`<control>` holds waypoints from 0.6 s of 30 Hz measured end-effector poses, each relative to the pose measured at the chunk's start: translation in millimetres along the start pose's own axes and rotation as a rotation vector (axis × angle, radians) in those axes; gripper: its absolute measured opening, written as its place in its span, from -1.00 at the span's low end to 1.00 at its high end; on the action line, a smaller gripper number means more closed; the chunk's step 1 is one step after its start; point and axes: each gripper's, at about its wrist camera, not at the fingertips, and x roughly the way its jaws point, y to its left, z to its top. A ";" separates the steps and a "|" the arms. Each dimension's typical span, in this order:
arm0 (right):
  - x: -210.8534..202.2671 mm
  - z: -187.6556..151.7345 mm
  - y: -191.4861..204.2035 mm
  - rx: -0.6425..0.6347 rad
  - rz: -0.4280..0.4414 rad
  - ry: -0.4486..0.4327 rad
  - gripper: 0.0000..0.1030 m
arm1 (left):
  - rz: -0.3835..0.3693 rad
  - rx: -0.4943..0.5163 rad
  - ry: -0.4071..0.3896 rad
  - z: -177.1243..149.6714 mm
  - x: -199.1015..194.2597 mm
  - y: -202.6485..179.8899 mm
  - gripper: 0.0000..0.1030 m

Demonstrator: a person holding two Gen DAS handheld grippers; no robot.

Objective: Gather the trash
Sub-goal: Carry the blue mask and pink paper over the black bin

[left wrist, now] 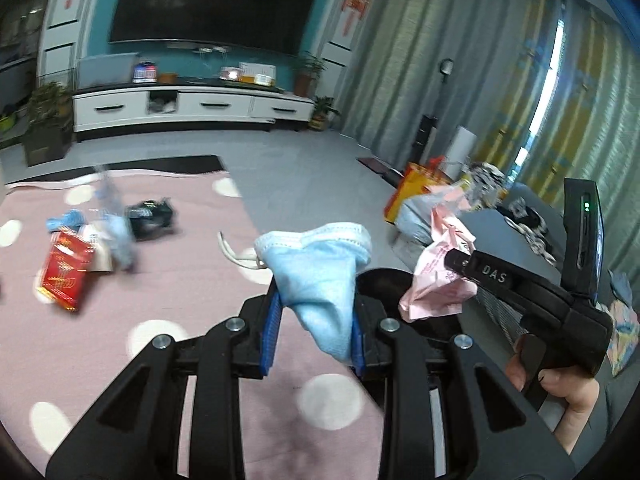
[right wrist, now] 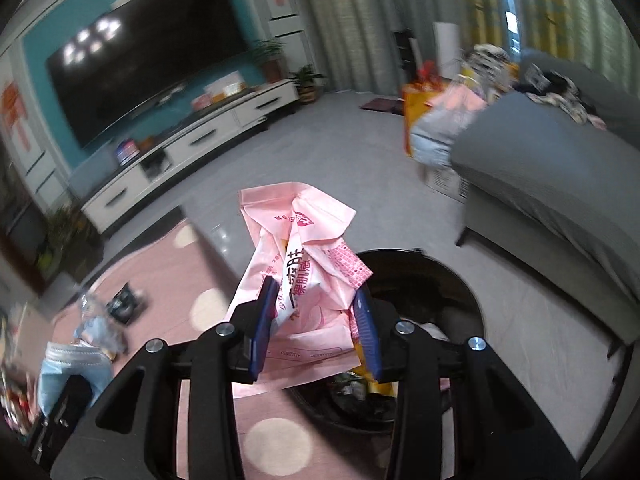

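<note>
Pink dotted rug (left wrist: 120, 352) | grey floor (left wrist: 304, 168) | teal TV wall (left wrist: 96, 46)

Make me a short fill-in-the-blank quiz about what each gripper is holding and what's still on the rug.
1. The left gripper is shut on a blue ____.
2. The right gripper holds a crumpled ____ wrapper.
3. The black bin stands partly on the ____ dotted rug.
4. A ____ packet lies on the rug.

Answers: face mask; pink; pink; red
</note>
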 end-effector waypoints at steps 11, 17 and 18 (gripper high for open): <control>19.8 0.5 -68.1 0.146 -0.116 0.057 -0.24 | -0.097 0.073 0.171 -20.5 75.4 -63.4 -0.43; 33.8 -2.1 -91.3 0.202 -0.122 0.105 -0.22 | -0.126 0.077 0.254 -30.0 111.8 -76.5 -0.43; 36.8 -2.0 -93.6 0.211 -0.122 0.114 -0.22 | -0.135 0.073 0.267 -31.5 118.2 -78.0 -0.43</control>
